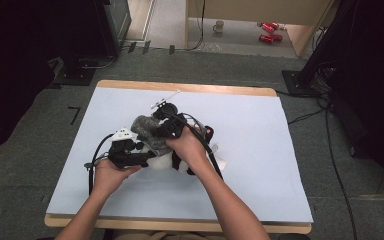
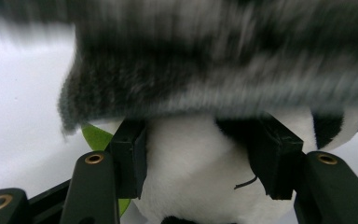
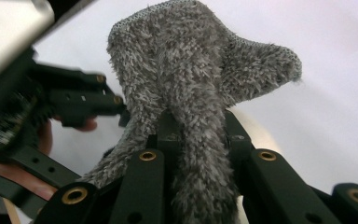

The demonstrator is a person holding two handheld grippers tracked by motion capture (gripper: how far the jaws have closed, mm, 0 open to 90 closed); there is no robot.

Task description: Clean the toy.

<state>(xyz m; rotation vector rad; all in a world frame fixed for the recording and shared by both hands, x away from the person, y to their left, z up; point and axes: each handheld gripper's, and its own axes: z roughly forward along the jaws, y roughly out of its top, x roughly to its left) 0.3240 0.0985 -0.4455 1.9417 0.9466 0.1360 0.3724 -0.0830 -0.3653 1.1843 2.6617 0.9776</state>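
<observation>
Grey fuzzy garment (image 3: pixel 191 79), soft and limp, pinched by right gripper (image 3: pixel 198 135) fingers; left gripper (image 2: pixel 200 158) fingers clasp plush panda (image 2: pixel 196 177) mid-tabletop (image 1: pixel 260 165).

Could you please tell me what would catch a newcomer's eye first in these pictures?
Probably the cluster at the middle of the pale blue table: two hands working a black-and-white panda plush and a fuzzy grey cloth. The left gripper clamps the panda's white body, with the grey cloth draped just above its jaws. The right gripper pinches the grey cloth, which stands up from its jaws.
</observation>
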